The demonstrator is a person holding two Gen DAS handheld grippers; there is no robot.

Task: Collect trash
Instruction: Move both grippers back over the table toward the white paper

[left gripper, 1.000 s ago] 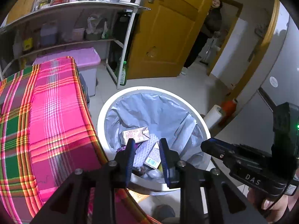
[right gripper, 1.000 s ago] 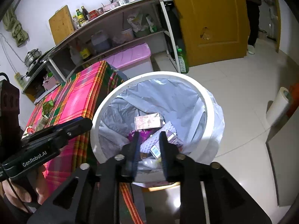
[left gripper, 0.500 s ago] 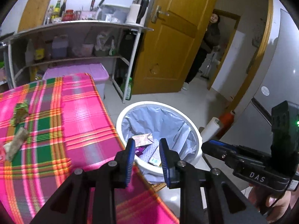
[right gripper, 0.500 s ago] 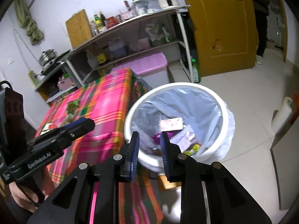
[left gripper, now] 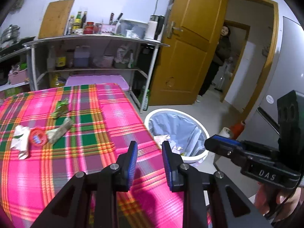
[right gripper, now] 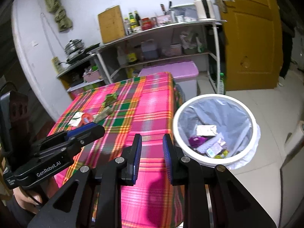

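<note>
Trash left on the tablecloth [left gripper: 106, 121], far-left part: crumpled white wrapper [left gripper: 20, 138], red round lid [left gripper: 39, 135], tan twisted packet [left gripper: 60, 130], green wrapper [left gripper: 60, 108]. All look light, soft, crinkly; likely pinch each at a raised fold, the lid by its rim since flat plastic may slip. Left gripper [left gripper: 149, 160] and right gripper [right gripper: 152, 156] both empty, jaws narrowly apart, over the near table edge. White bin [right gripper: 214, 163] with grey liner beside the table, already holding packets

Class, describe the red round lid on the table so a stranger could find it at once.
Start at the pink plaid tablecloth. On its far left lies a cluster of litter; the red round lid sits between a white wrapper and a beige wrapper. It alone is circular and red.
</note>
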